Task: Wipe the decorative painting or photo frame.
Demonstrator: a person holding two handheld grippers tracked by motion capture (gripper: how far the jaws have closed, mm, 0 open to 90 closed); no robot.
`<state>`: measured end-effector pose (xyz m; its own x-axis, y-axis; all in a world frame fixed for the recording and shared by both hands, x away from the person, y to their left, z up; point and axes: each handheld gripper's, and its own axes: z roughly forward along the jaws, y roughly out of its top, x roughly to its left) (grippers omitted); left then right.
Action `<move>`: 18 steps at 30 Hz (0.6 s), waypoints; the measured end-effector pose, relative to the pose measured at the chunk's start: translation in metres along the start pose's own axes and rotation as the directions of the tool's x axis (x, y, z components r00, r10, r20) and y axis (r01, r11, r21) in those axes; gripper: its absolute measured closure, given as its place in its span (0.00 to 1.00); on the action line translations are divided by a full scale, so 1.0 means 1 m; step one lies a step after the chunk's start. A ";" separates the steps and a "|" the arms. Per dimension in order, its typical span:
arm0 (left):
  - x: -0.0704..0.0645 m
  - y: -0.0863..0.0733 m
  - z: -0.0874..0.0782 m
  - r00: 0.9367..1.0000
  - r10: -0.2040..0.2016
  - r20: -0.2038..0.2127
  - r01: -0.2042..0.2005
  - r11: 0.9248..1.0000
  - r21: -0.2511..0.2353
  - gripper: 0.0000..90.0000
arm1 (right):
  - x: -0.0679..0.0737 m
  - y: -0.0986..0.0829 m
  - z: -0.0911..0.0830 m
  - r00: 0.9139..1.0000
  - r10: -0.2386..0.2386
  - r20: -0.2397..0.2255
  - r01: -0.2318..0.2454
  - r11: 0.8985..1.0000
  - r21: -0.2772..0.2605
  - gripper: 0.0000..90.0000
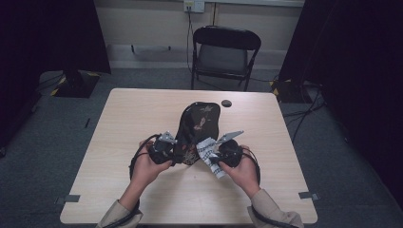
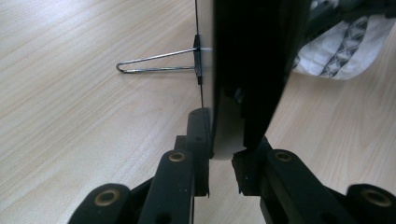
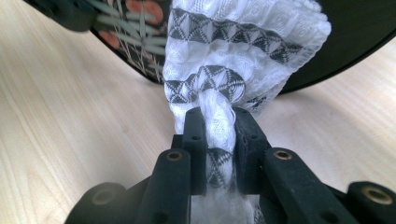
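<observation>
my left hand-held gripper (image 2: 223, 163) pinched the black tray's (image 1: 199, 124) near edge, tilting it up off the surface (image 1: 119, 118) at centre. my right hand-held gripper (image 3: 218, 135), at four o'clock, squeezed a bunched cloth (image 3: 233, 60) against its face, probably to wipe it.

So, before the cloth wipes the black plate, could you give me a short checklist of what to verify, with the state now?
1. Left tool clamps the edge of the black lacquered plate with the floral pattern: ok.
2. Right tool grips the white cloth with grey triangle bands: ok.
3. Cloth touches the plate face: cannot tell.
4. Plate is raised on edge over the pale wooden table: ok.
5. Wire stand is attached behind the plate: ok.
</observation>
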<state>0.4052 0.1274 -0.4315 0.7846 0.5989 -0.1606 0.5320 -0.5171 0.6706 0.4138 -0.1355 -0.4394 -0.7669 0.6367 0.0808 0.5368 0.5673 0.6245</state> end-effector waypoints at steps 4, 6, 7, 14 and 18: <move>0.000 0.000 0.000 1.000 0.000 0.000 0.000 1.000 0.000 0.87 | 0.000 -0.006 0.006 1.000 0.004 -0.003 -0.004 1.000 0.016 0.87; 0.000 0.000 0.000 1.000 -0.001 0.002 0.001 1.000 0.000 0.87 | -0.001 -0.009 0.009 1.000 0.008 -0.010 -0.008 1.000 0.025 0.87; 0.000 0.000 0.000 1.000 -0.002 0.003 0.002 1.000 0.000 0.87 | 0.000 -0.010 0.010 1.000 0.011 -0.012 -0.010 0.999 0.030 0.87; 0.000 0.000 0.000 1.000 0.001 0.000 -0.001 1.000 0.000 0.87 | 0.001 -0.018 0.019 1.000 0.000 -0.019 0.001 0.998 0.069 0.87; 0.000 0.000 0.000 1.000 -0.001 0.001 0.001 1.000 -0.002 0.87 | 0.001 -0.021 0.019 1.000 0.011 -0.027 -0.009 0.998 0.065 0.86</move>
<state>0.4052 0.1276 -0.4316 0.7845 0.5986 -0.1621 0.5321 -0.5154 0.6717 0.4088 -0.1365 -0.4671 -0.7703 0.6285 0.1082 0.5651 0.5941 0.5724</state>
